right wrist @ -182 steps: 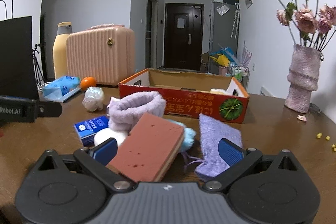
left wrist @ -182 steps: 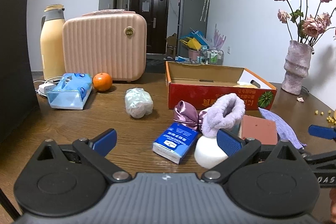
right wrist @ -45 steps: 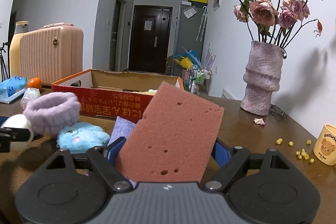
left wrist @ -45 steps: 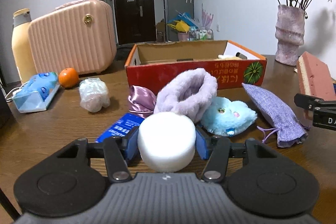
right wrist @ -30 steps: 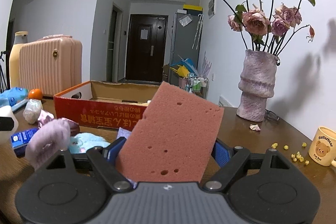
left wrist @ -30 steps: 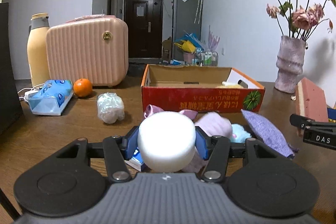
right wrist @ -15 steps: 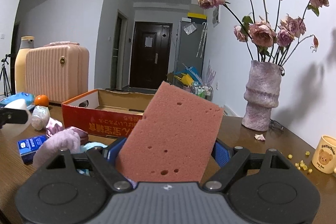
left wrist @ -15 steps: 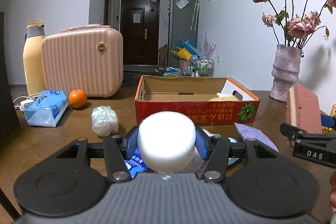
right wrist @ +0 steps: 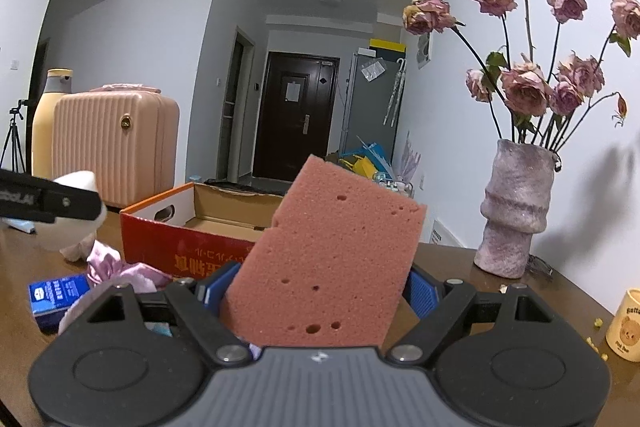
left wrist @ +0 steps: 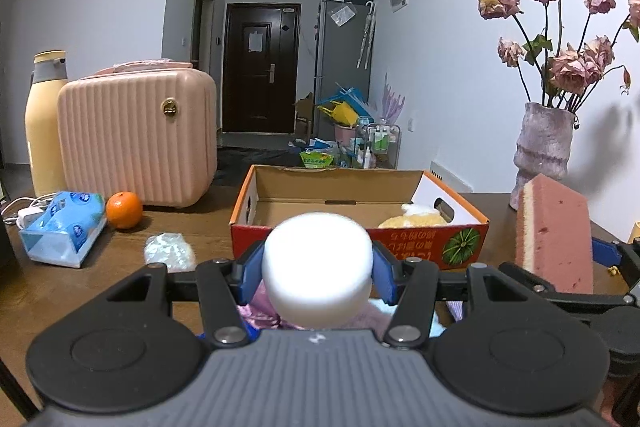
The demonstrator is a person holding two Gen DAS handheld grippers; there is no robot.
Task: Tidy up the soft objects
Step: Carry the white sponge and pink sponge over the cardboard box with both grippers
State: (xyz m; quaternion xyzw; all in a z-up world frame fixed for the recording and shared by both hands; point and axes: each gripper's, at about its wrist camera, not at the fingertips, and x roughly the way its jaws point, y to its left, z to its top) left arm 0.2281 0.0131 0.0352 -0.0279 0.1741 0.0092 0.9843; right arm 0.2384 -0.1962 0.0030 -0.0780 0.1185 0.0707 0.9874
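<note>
My left gripper (left wrist: pixel 318 269) is shut on a white round foam puff (left wrist: pixel 318 269) and holds it above the table, in front of the open red cardboard box (left wrist: pixel 320 251). My right gripper (right wrist: pixel 320 287) is shut on a pink rectangular sponge (right wrist: pixel 324 263), also raised; the sponge shows at the right of the left wrist view (left wrist: pixel 554 233). A yellow plush (left wrist: pixel 412 217) lies inside the box. Purple and pink soft items (right wrist: pixel 120 267) lie on the table below, mostly hidden by the grippers. The box also shows in the right wrist view (right wrist: pixel 188 247).
A pink ribbed case (left wrist: pixel 136 139), yellow bottle (left wrist: pixel 42 123), tissue pack (left wrist: pixel 62 227), orange (left wrist: pixel 124 215) and a plastic-wrapped bundle (left wrist: pixel 170 251) stand at the left. A vase of dried roses (right wrist: pixel 516 211) and a cup (right wrist: pixel 624 323) stand at the right. A blue packet (right wrist: pixel 56 297) lies on the table.
Both grippers have risen with their loads. The box now sits lower in both views and more of its inside shows.
</note>
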